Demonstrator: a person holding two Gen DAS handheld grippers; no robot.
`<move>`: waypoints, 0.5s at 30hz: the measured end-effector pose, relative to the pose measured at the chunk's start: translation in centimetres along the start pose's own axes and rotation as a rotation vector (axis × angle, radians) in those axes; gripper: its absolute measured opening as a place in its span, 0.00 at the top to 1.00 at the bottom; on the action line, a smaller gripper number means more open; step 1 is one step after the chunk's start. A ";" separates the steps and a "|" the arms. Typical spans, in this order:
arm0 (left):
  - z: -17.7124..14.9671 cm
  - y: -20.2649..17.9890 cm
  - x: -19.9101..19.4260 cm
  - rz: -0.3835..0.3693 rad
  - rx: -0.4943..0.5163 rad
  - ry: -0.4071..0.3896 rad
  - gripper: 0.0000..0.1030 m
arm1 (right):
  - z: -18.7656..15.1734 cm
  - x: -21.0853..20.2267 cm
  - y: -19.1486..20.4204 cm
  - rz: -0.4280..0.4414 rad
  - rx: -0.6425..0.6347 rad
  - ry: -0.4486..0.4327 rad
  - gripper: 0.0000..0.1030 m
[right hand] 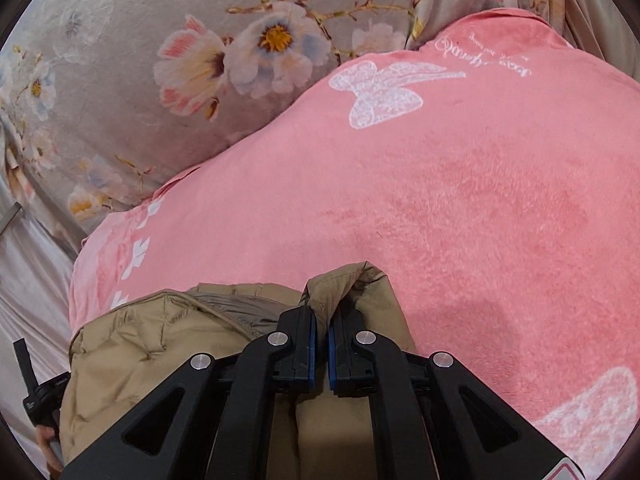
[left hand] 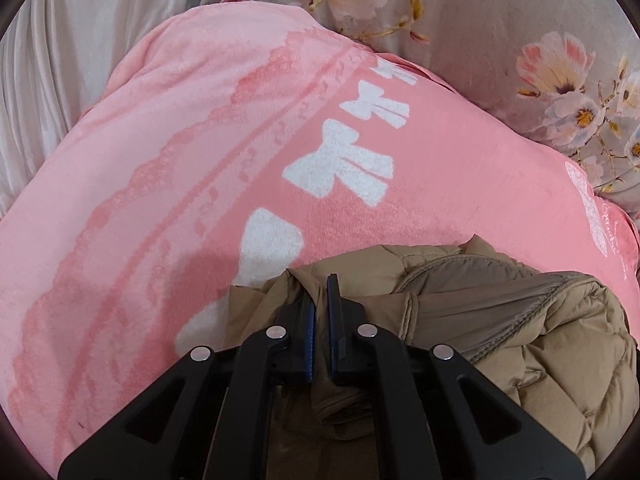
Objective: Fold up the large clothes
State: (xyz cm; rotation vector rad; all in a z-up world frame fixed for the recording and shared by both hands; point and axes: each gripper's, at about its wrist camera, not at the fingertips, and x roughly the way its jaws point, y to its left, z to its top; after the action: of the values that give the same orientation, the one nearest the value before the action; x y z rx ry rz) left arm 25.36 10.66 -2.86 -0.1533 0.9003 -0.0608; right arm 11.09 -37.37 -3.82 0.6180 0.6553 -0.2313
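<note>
A tan quilted puffer jacket [left hand: 520, 320] lies bunched on a pink fleece blanket [left hand: 200, 152] with white bow prints. My left gripper [left hand: 321, 292] is shut on a fold of the jacket's fabric at its left side. In the right wrist view the same jacket [right hand: 152, 344] fills the lower left, on the pink blanket [right hand: 460, 200]. My right gripper [right hand: 322, 320] is shut on a raised fold of the jacket's edge [right hand: 352, 284]. Both grippers hold the jacket just above the blanket.
A grey floral bedcover [right hand: 120, 80] lies beyond the blanket, also in the left wrist view [left hand: 520, 40]. White pleated fabric [left hand: 60, 60] hangs at the left. Part of the other gripper and a hand [right hand: 40, 404] show at the lower left of the right wrist view.
</note>
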 end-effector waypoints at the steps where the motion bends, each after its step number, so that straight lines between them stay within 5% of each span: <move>1: -0.1 -0.1 0.2 0.002 0.002 -0.001 0.94 | -0.1 0.2 -0.1 -0.001 0.002 0.006 0.97; 15: -1.0 -0.6 1.4 0.021 0.029 -0.029 0.94 | -0.7 1.8 -0.3 -0.022 0.011 0.042 0.99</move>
State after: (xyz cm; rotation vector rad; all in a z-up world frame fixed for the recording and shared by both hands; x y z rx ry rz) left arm 25.39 9.74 -4.45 -0.1170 0.8720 -0.0519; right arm 12.02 -37.20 -5.51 0.6276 0.7017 -0.2431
